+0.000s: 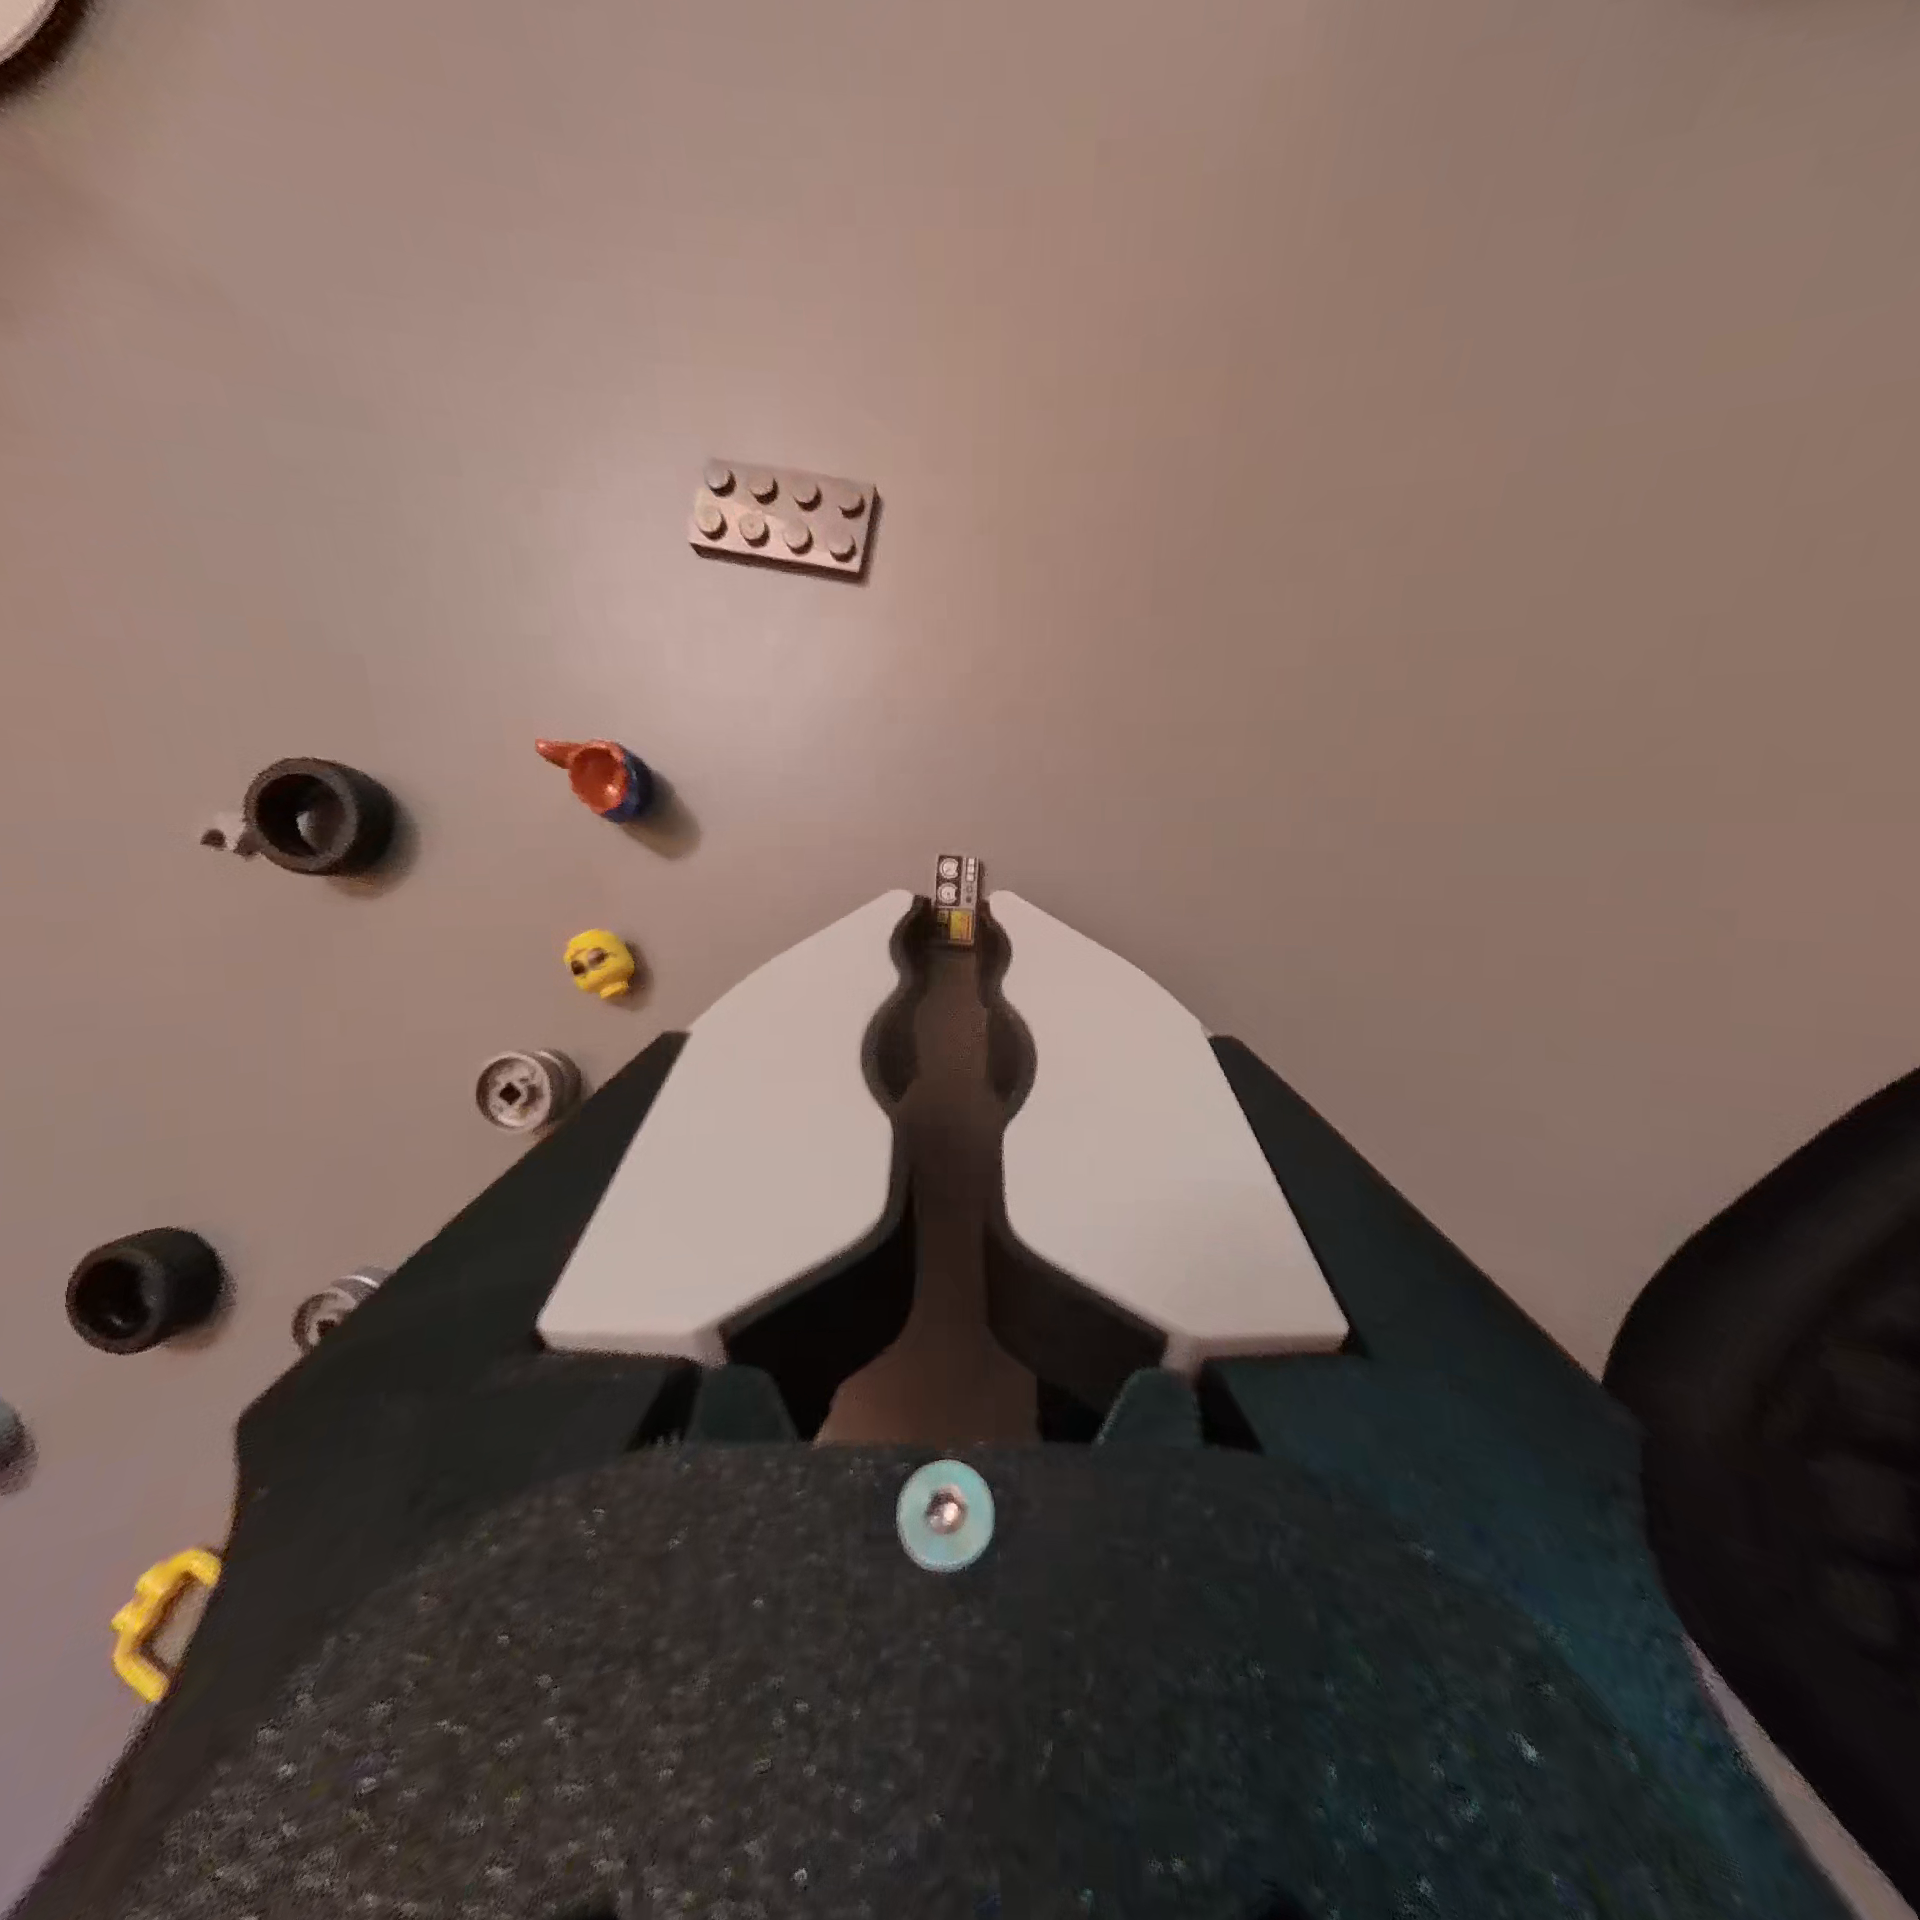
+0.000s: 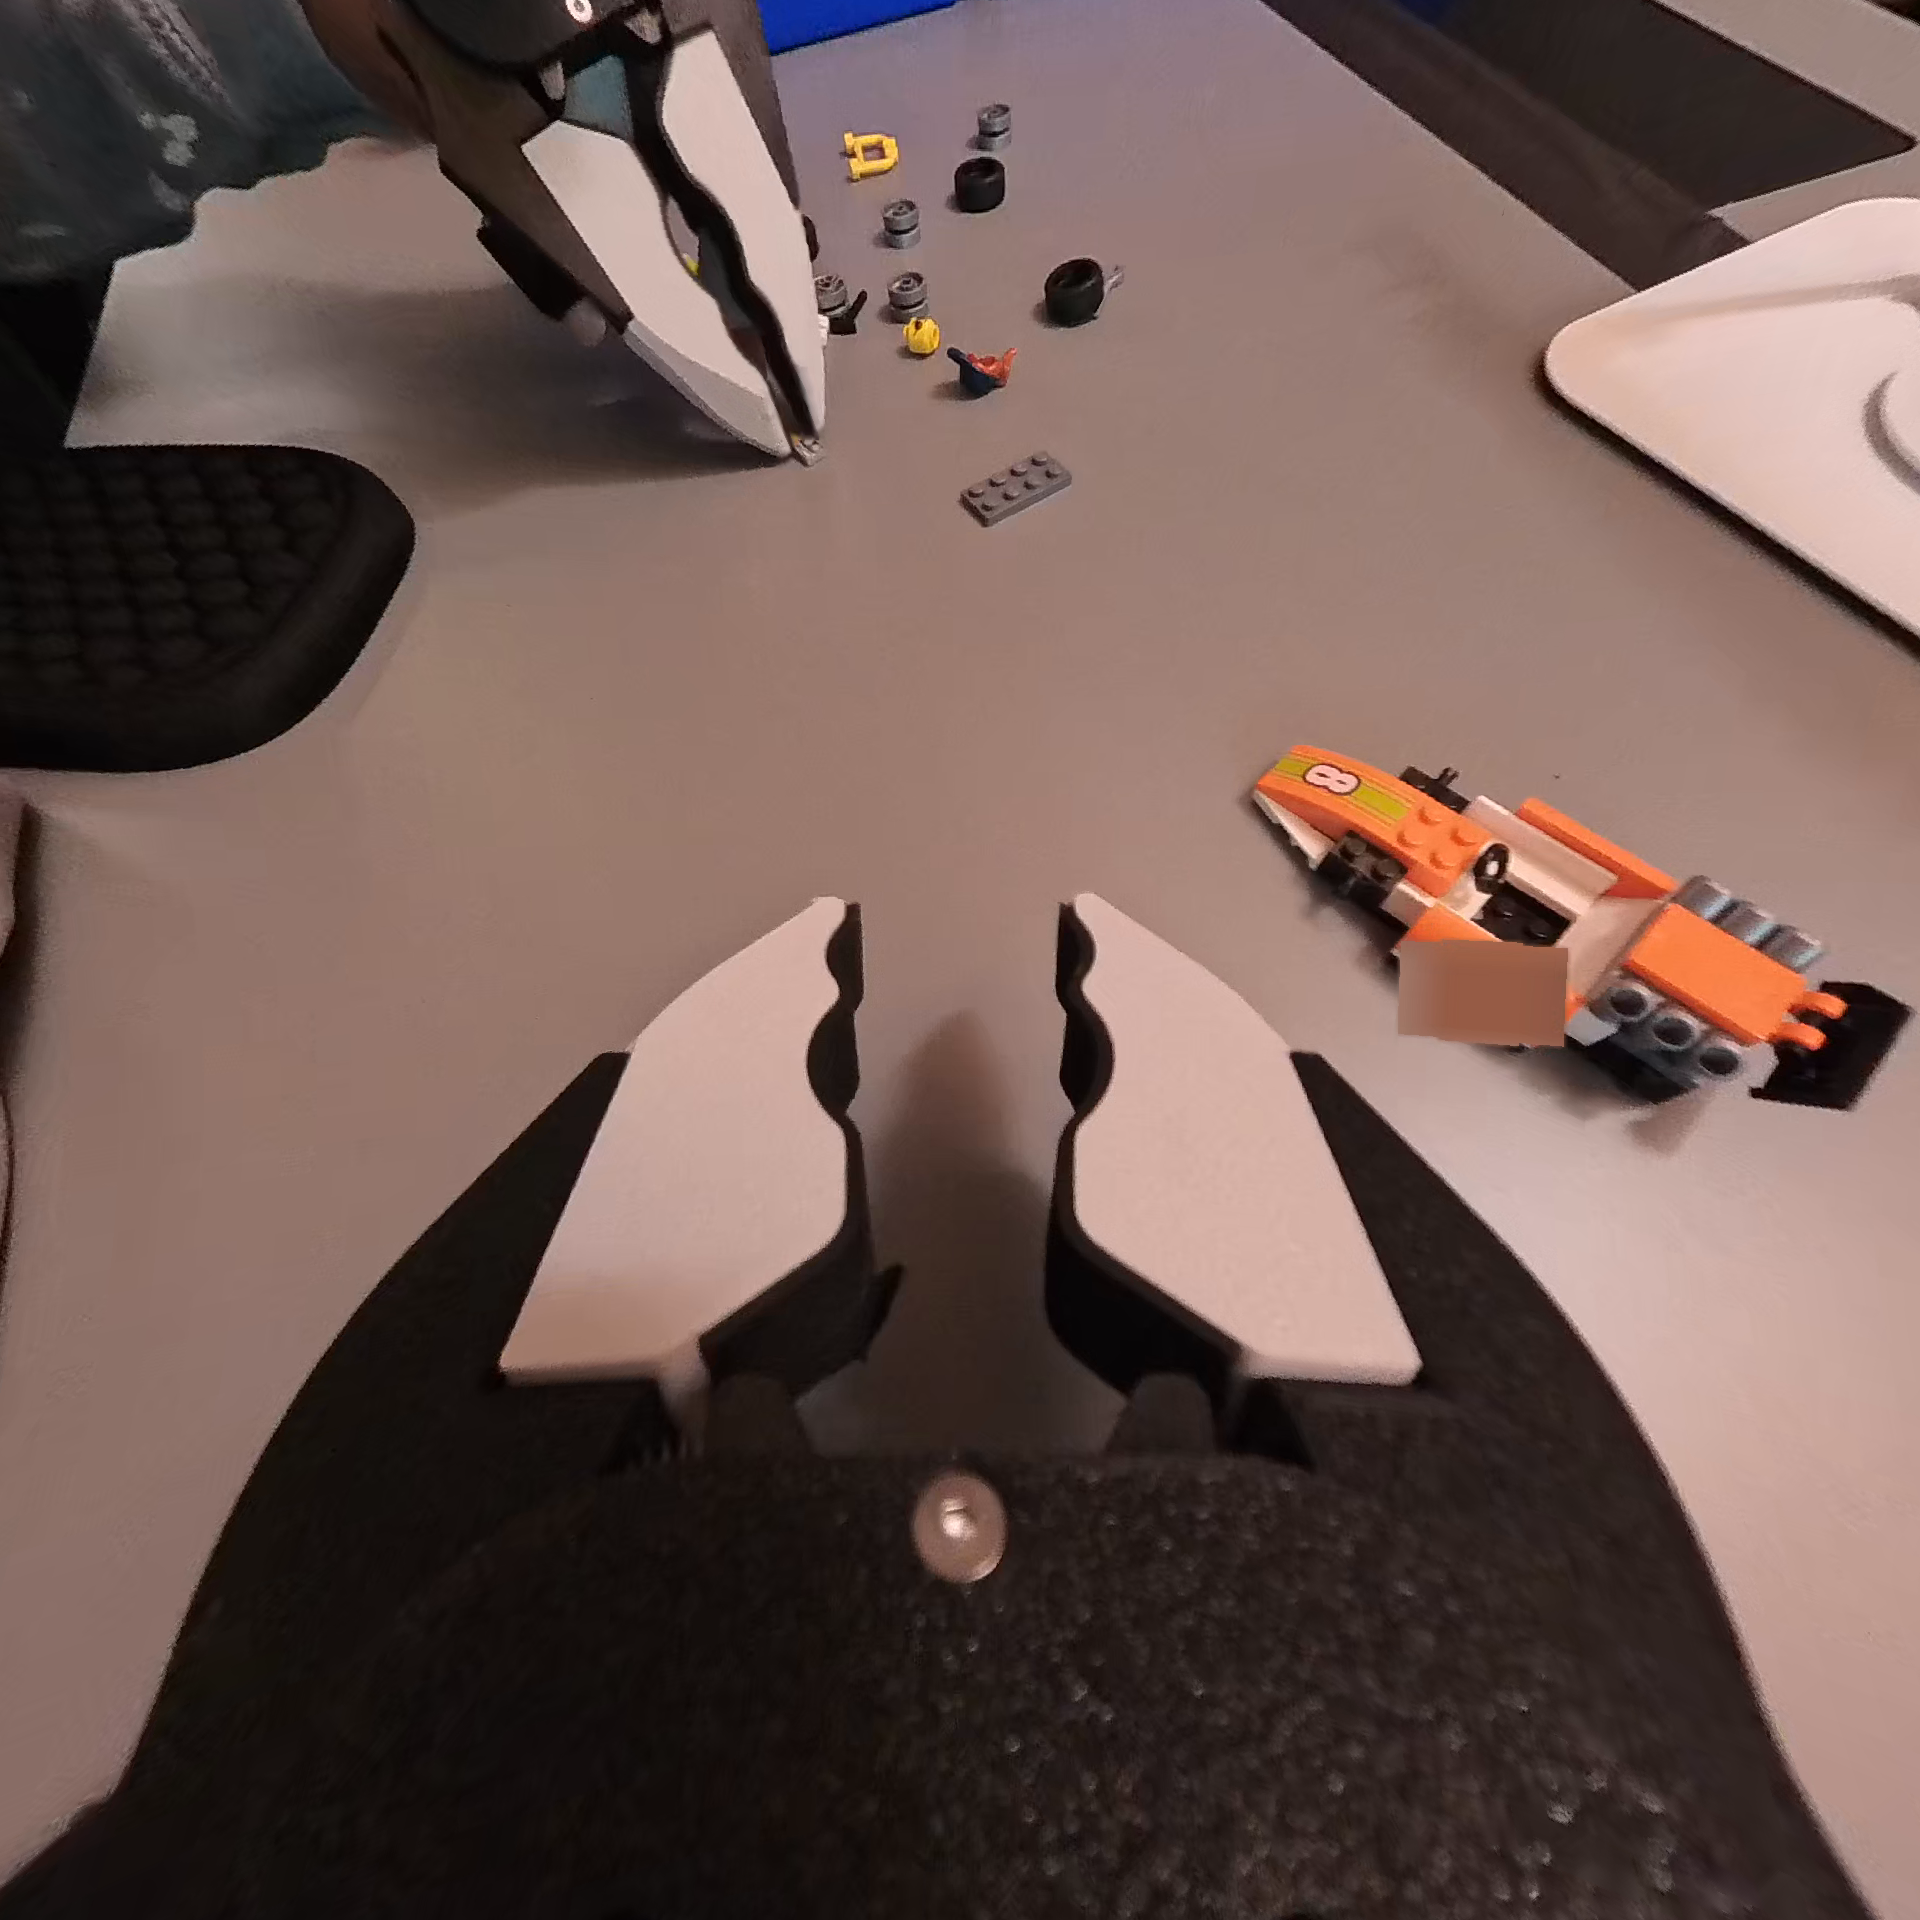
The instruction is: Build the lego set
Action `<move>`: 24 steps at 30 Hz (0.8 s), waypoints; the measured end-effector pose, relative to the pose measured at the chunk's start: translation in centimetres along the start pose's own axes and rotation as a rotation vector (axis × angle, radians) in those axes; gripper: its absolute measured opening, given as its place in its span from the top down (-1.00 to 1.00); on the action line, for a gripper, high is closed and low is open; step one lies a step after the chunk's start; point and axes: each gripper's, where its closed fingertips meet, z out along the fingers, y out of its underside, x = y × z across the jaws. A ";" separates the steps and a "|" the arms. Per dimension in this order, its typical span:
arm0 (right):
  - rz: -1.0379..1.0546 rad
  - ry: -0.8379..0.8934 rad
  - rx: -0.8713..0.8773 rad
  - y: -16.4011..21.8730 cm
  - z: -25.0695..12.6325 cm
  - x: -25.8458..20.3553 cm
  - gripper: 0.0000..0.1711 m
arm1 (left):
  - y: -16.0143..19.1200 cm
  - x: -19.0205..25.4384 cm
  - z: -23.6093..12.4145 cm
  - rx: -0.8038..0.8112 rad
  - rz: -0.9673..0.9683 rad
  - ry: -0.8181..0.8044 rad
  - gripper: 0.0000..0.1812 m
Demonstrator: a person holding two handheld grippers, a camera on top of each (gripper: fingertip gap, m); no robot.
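On the grey table (image 2: 644, 665), at the far left, the left gripper (image 2: 800, 442) pinches a small printed tile (image 1: 958, 902) at its tips. Right of it lie the loose wheels, black tyres (image 2: 1072, 291) and a grey plate (image 2: 1016, 486). The right gripper (image 2: 958, 914) hangs spread and empty near the front edge. The orange car body (image 2: 1538, 914) rests toward the right edge.

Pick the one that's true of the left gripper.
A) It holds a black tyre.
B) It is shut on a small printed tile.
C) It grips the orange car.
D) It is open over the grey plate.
B: the left gripper has its tips closed on the small printed tile, with the grey plate lying free farther ahead.
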 end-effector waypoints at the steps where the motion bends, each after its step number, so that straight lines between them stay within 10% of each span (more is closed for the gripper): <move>1: -0.001 0.010 -0.001 0.0 -0.2 0.1 0.58 | -0.1 0.0 0.0 -0.011 0.004 0.000 0.92; 16: 0.140 -0.016 0.097 -0.6 -2.0 -1.3 0.58 | -19.4 9.1 4.8 0.421 0.397 -0.039 0.92; 24: 0.347 -0.030 0.278 -1.7 -5.3 -0.2 0.76 | -22.6 11.2 4.8 0.529 0.459 -0.090 0.92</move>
